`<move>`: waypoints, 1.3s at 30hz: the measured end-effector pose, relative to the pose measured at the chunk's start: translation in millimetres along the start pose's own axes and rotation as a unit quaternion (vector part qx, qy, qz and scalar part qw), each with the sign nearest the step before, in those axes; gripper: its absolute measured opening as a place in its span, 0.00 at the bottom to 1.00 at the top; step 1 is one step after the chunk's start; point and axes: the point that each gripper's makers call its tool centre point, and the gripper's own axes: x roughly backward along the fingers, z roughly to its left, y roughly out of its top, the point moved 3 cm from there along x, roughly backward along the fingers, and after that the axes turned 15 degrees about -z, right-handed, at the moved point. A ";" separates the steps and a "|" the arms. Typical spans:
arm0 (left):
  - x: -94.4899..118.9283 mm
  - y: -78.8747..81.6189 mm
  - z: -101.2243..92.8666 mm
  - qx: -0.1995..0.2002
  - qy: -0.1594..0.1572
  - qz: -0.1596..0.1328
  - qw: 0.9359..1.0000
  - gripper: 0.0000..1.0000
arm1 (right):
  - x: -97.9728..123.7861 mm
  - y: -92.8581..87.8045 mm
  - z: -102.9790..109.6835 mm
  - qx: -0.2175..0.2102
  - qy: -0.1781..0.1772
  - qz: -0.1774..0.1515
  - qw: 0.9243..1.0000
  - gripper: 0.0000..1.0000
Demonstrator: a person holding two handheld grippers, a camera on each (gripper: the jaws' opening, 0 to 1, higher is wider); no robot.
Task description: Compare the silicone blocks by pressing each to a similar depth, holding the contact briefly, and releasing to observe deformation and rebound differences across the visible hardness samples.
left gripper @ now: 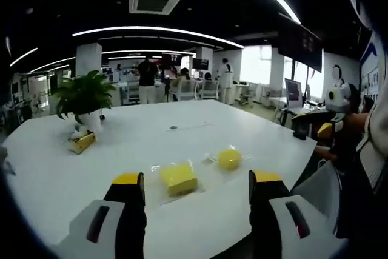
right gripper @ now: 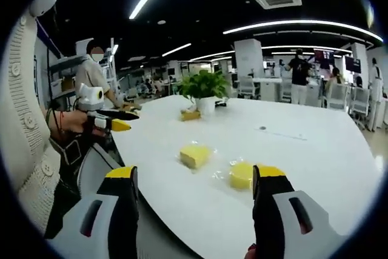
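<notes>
Two yellow silicone blocks lie on clear plastic film on the white table (left gripper: 121, 150). In the left gripper view the square block (left gripper: 177, 178) sits just ahead of my left gripper (left gripper: 197, 180), between its wide-apart jaws, and the round block (left gripper: 230, 159) lies a little right and farther. My left gripper is open and above the table. In the right gripper view the square block (right gripper: 194, 155) is ahead and the round block (right gripper: 242, 175) lies close to the right jaw. My right gripper (right gripper: 195, 174) is open and holds nothing. The left gripper (right gripper: 112, 122) also shows at the table's left edge.
A potted plant (left gripper: 85, 98) in a white pot stands at the far left of the table, with a small yellow box (left gripper: 82, 142) at its foot. The right gripper (left gripper: 330, 128) hangs off the table's right edge. Office desks, chairs and standing people fill the background.
</notes>
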 end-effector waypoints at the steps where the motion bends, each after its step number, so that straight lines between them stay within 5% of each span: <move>1: 0.3 0.2 0.6 0.000 0.001 0.000 1.000 0.68 | 0.6 0.1 -1.5 0.001 -0.004 0.000 1.000 0.71; 10: 5.7 -7.4 1.0 0.004 0.000 0.017 1.000 0.64 | 4.5 -7.3 -1.3 0.005 -0.019 0.010 1.000 0.70; 39: 13.1 -2.4 10.2 0.018 0.022 -0.001 1.000 0.65 | 19.3 -14.9 -1.2 -0.003 -0.039 0.026 0.999 0.77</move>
